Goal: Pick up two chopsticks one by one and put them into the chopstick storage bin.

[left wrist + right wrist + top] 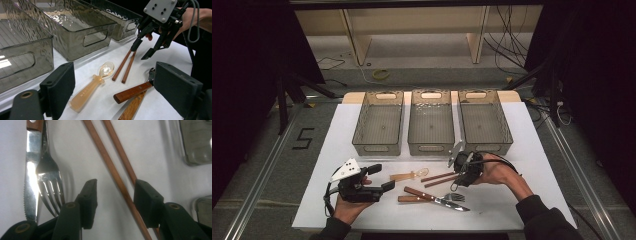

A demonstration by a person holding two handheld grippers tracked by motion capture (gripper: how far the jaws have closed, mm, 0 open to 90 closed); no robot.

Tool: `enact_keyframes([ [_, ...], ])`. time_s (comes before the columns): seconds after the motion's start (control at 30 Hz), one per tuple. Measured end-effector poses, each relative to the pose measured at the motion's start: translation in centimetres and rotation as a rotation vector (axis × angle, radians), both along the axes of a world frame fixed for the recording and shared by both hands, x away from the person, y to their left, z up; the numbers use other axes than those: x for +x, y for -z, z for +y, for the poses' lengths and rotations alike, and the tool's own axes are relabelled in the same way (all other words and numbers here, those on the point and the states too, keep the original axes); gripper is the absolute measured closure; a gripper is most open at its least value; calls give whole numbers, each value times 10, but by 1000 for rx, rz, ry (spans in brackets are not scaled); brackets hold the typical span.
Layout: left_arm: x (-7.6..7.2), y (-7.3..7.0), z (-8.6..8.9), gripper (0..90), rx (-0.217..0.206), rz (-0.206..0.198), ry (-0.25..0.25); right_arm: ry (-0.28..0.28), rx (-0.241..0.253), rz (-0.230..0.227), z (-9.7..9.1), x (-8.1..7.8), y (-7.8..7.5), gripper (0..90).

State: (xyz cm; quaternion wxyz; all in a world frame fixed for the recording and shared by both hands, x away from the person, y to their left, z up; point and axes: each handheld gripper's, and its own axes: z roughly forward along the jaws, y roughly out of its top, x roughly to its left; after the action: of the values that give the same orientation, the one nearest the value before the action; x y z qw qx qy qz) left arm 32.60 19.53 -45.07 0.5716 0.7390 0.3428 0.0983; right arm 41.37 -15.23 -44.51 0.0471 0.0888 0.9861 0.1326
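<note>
Straddling chopsticks [117,173], right gripper [115,202] fingers part-open, not gripping

"5" on the floor [303,138]

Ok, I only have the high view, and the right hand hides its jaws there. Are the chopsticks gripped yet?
Observer: Not yet. The right gripper view shows the right gripper with its pads apart. One chopstick runs between them, with a clear gap on the fork's side.
Operator: And the second one?
Observer: The second chopstick runs up to the other pad and vanishes behind it, so it is not between the pads.
Operator: Anything close to the jaws?
Observer: The fork lies just outside, tines towards the gripper, against the serrated knife.
</note>
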Motion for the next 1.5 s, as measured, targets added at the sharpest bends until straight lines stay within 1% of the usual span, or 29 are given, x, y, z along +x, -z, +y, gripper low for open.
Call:
enact_keyframes([
  [0.03, 0, 0, 0, 172, -1, 1, 1, 0, -4, 1, 0, 1, 1, 567],
  [0.07, 0, 0, 0, 173, -1, 1, 0, -14, -4, -4, 0, 2, 2, 578],
  [0.1, 0, 0, 0, 172, -1, 1, 0, -12, -9, 2, 1, 2, 3, 587],
  [0.13, 0, 0, 0, 172, 0, 0, 0, -16, -5, -5, 1, 3, 4, 593],
  [0.17, 0, 0, 0, 173, -2, 1, 0, -20, -19, -1, 1, 4, 4, 600],
  [0.2, 0, 0, 0, 173, -2, 1, 0, -12, -16, -3, 2, 4, 5, 610],
  [0.27, 0, 0, 0, 173, -1, 1, 0, -27, -25, -4, 2, 7, 6, 623],
  [0.3, 0, 0, 0, 173, -1, 1, 0, -22, -28, -2, 2, 7, 7, 628],
  [0.33, 0, 0, 0, 172, -1, 1, 1, -15, -36, 9, 2, 7, 7, 634],
  [0.37, 0, 0, 0, 172, -1, 1, 1, -29, -37, -1, 2, 9, 8, 639],
  [0.4, 0, 0, 0, 172, 0, 1, 0, -19, -39, 6, 3, 9, 9, 644],
  [0.47, 0, 0, 0, 173, -1, 1, 0, -36, -50, 1, 3, 9, 9, 650],
  [0.5, 0, 0, 1, 173, -2, 1, 0, -25, -53, 7, 4, 9, 10, 656],
  [0.57, 0, 0, 1, 173, -2, 1, -1, -28, -68, 3, 4, 8, 10, 664],
  [0.67, 0, 0, 1, 172, -2, 1, -1, -29, -73, 3, 4, 8, 10, 687],
  [0.77, 0, 0, 1, 172, -2, 1, -1, -42, -81, 6, 3, 7, 10, 709],
  [0.83, 0, 0, 0, 172, -2, 0, 0, -54, -96, 4, 2, 7, 9, 723],
  [0.9, 0, 0, 0, 172, -2, 0, -1, -53, -111, 16, 2, 5, 9, 730],
  [1.0, 0, 0, 1, 172, -3, 0, -2, -71, -117, 6, 3, 5, 10, 745],
  [1.03, 0, 0, 0, 172, -7, 1, -4, -66, -124, 15, 3, 3, 10, 750],
  [1.1, 0, 0, 0, 173, -8, 0, -5, -82, -127, 7, 4, 2, 10, 769],
  [1.13, 0, 0, 0, 172, -8, 0, -5, -101, -122, 3, 4, 3, 11, 776],
  [1.17, 0, 0, 0, 172, -9, 0, -6, -103, -135, 1, 5, 2, 10, 782],
  [1.23, 0, 0, 1, 172, -10, -1, -5, -109, -134, 4, 5, 2, 10, 786],
  [1.27, 0, 0, 1, 172, -9, -2, -5, -130, -140, -2, 6, 2, 10, 798],
  [1.33, 0, 0, 1, 172, -9, -1, -5, -139, -152, 1, 7, 0, 10, 807],
  [1.47, -1, 0, 1, 172, -7, -2, -5, -165, -152, -2, 8, 0, 10, 820],
  [1.5, -1, 0, 1, 172, -7, -1, -5, -169, -165, 0, 9, -1, 10, 830],
])
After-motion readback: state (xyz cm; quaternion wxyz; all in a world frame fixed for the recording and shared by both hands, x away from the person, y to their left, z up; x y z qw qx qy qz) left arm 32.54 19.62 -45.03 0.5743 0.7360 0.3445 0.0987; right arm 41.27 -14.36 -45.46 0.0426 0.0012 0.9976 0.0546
